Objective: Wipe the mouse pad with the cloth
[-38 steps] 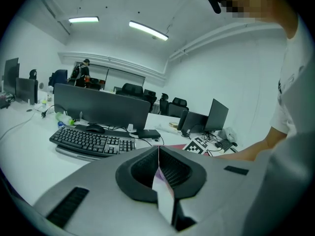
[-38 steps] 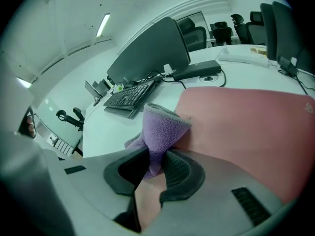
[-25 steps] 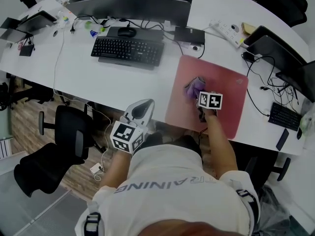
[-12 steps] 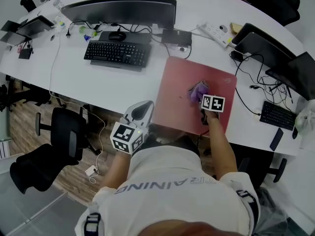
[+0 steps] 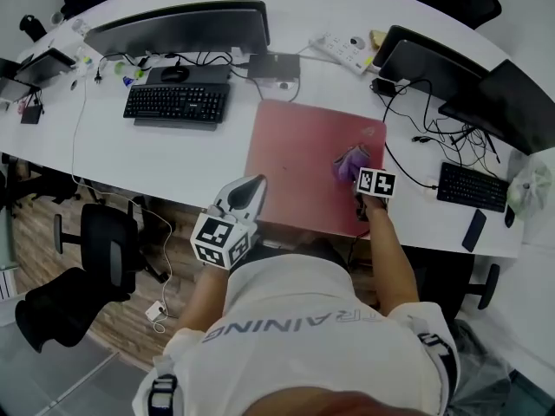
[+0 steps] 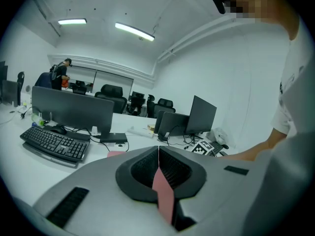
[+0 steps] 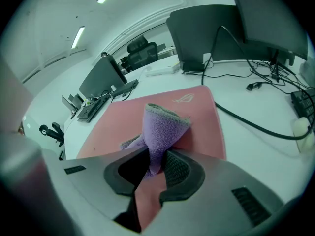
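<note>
My R gripper [image 7: 152,167] is clamped on the purple cloth [image 7: 162,129], down on the mouse pad [image 5: 290,159] near its right edge. L gripper [image 6: 158,168] is shut, empty. Mid-wipe, I reckon; pad's left side prob. to go.

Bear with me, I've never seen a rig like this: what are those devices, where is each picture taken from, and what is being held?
No robot here: a person holds a two-jaw gripper in each hand. One picture looks down from a camera on the person's head; the other two come from cameras riding on the grippers, looking along their jaws. The white desk carries a red mouse pad, a keyboard and monitors. The right gripper is shut on a purple cloth lying on the pad. The left gripper is shut and empty, near the desk's front edge.
</note>
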Tool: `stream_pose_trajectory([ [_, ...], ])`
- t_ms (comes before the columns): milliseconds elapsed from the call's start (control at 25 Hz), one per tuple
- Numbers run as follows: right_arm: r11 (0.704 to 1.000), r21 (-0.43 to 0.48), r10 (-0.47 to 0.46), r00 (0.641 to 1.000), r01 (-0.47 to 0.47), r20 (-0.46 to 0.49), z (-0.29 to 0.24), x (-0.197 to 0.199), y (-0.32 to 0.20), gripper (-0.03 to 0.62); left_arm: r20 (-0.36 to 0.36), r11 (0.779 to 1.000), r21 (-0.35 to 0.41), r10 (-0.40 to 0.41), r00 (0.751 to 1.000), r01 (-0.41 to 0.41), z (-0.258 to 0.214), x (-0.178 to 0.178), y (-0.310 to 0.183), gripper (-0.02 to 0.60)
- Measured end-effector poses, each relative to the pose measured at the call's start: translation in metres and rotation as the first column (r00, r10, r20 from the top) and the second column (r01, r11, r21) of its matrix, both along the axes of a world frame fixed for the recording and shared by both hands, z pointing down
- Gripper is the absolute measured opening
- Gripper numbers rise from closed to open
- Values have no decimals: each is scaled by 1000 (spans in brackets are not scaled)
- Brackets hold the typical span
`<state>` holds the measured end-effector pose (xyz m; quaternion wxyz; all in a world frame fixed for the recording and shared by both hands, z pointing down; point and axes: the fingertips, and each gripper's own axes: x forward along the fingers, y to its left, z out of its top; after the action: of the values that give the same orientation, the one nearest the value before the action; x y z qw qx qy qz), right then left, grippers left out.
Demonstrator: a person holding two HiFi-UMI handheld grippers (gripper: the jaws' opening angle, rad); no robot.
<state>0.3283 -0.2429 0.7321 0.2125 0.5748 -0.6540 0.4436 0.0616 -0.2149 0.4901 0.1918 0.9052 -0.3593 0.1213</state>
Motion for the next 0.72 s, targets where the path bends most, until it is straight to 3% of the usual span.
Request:
stream_pose_trajectory([
  [400, 995, -2, 104, 994, -104, -12, 1, 84, 40, 92, -18, 998, 5, 67, 998, -67, 3, 66, 11, 32],
  [720, 982, -8, 187, 982, -188, -29, 1, 120, 58, 92, -16, 996, -5, 86, 996, -86, 2, 78, 14, 32],
])
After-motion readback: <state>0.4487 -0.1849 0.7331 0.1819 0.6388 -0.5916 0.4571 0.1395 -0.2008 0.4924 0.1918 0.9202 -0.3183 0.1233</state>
